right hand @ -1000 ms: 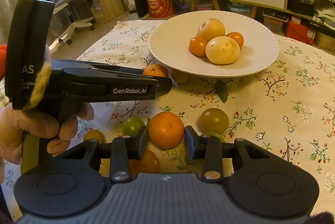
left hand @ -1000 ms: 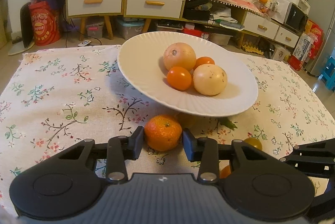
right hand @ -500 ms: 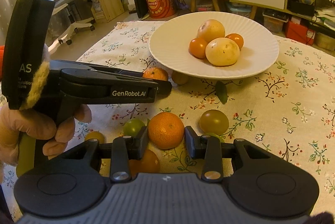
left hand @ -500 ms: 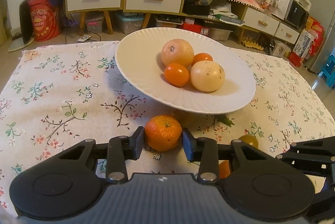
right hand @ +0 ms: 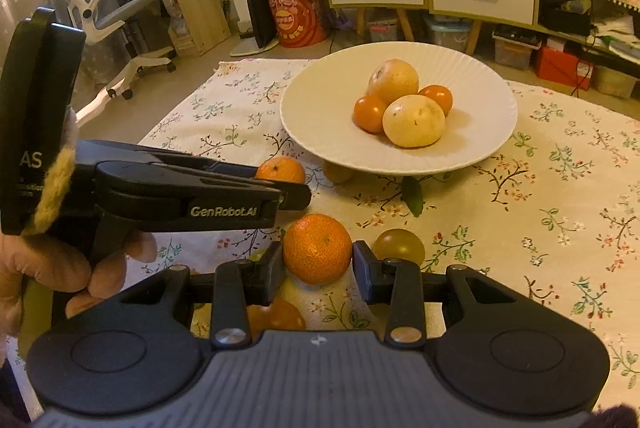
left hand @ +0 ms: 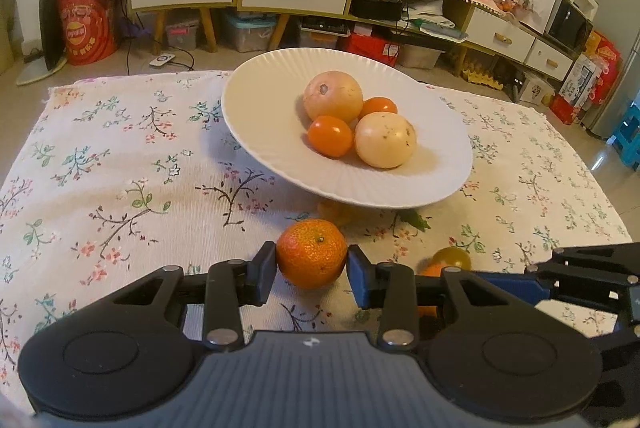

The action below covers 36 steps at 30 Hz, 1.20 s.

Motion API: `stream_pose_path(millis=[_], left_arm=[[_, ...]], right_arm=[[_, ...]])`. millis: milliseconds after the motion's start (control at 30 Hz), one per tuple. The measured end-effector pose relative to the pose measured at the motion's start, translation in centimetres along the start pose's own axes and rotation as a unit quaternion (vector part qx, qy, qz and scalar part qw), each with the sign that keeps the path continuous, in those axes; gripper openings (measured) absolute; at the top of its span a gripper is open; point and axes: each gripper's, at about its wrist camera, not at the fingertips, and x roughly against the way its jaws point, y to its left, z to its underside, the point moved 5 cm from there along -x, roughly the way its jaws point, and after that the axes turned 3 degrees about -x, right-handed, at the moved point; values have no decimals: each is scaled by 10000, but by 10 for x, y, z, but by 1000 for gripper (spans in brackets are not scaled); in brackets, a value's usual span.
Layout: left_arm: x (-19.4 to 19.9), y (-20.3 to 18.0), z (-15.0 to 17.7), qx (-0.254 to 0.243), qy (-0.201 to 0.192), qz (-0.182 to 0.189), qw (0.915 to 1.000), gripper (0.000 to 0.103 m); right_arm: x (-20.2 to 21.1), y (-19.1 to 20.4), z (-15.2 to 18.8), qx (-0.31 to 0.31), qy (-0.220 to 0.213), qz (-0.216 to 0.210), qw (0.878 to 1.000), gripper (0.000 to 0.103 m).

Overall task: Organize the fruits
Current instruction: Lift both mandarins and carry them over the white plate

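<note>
Left tool [left hand: 311,266] pinches a mandarin [left hand: 311,252] at the plate's [left hand: 256,131] six o'clock; right tool [right hand: 317,266] grips another mandarin [right hand: 317,248], seemingly lifted off the counter [right hand: 560,195].

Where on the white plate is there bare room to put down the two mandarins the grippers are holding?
The white plate is bare on its left half, between the rim and the small orange fruit, and along its right rim. The middle is crowded by four touching fruits. The left gripper and right gripper each grip a mandarin.

"GenRobot.AI" — white lettering on the left tongs [right hand: 294,193] arm — and "AS" on its rear block.
</note>
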Motion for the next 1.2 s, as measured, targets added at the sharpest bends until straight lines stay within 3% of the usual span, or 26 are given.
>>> stream_pose_path(millis=[767, 1200], left_arm=[[37, -6, -25, 223, -435, 21, 9988, 16], [11, 1, -54, -5, -375, -262, 9990, 16]], right_arm=[[26, -22, -38, -308, -657, 375, 9967, 34], [16, -56, -70, -723, -798, 597, 9924, 34]])
